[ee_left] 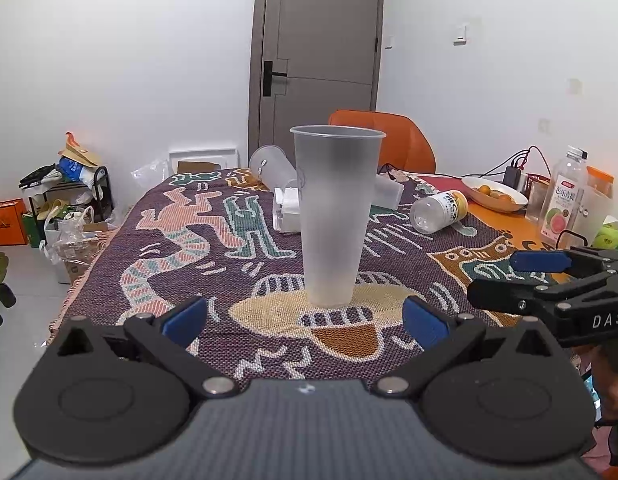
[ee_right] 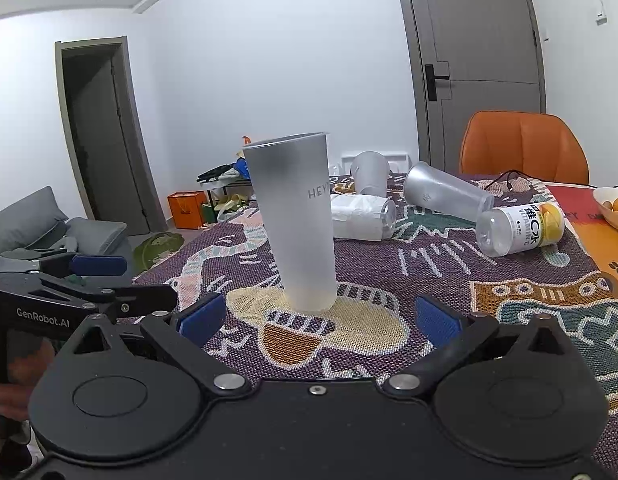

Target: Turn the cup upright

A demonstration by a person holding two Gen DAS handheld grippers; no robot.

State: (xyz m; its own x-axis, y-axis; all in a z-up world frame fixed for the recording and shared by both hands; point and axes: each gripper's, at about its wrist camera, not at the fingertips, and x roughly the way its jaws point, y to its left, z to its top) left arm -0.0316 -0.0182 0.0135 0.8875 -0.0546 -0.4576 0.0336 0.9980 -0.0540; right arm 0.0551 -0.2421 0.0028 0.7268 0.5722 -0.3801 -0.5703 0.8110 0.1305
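A tall frosted plastic cup (ee_left: 333, 216) stands upright, mouth up, on the patterned tablecloth (ee_left: 213, 248). It also shows in the right wrist view (ee_right: 297, 220), upright with grey lettering on its side. My left gripper (ee_left: 305, 320) is open and empty, its blue pads just short of the cup's base on either side. My right gripper (ee_right: 321, 320) is open and empty too, close in front of the cup. Each gripper shows at the edge of the other's view, the right one (ee_left: 549, 280) and the left one (ee_right: 81, 280).
Behind the cup lie two clear cups (ee_right: 445, 192), a white roll (ee_right: 361, 216) and a bottle with a yellow label (ee_right: 521, 228). A bowl of fruit (ee_left: 495, 194) and an upright juice bottle (ee_left: 565, 196) stand at the right. An orange chair (ee_left: 393, 140) is behind the table.
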